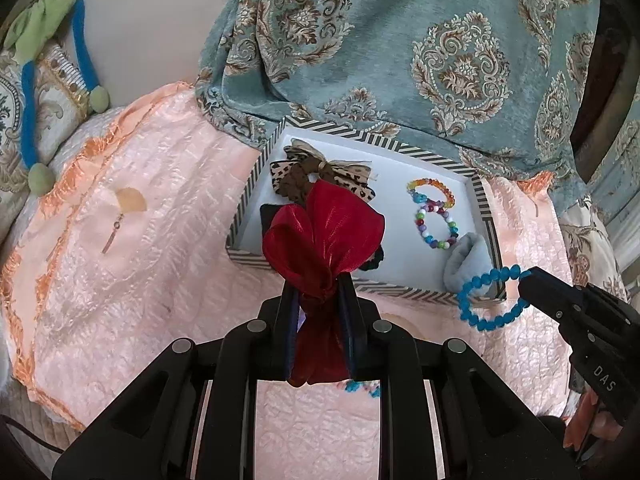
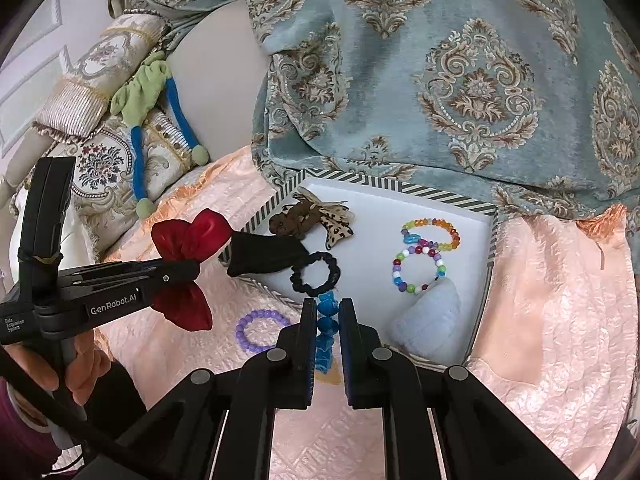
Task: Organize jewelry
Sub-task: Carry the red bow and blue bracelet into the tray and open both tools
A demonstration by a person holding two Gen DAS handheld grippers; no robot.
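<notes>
The shiny sheer red fabric bow (image 1: 324, 236) looks glossy. The translucent blue faceted bead bracelet (image 1: 490, 298) glints. The peach quilted satin bedspread (image 1: 160, 216) has a crinkled sheen.

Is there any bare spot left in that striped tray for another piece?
Yes: the tray's far white strip, between the leopard bow and rainbow bracelet, is bare. The near edge is crowded by the black scrunchie and pale blue cloth.

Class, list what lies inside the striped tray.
Inside the tray: leopard bow, black cloth, black scrunchie, two beaded bracelets, pale blue cloth. Anything under the cloths is hidden.
</notes>
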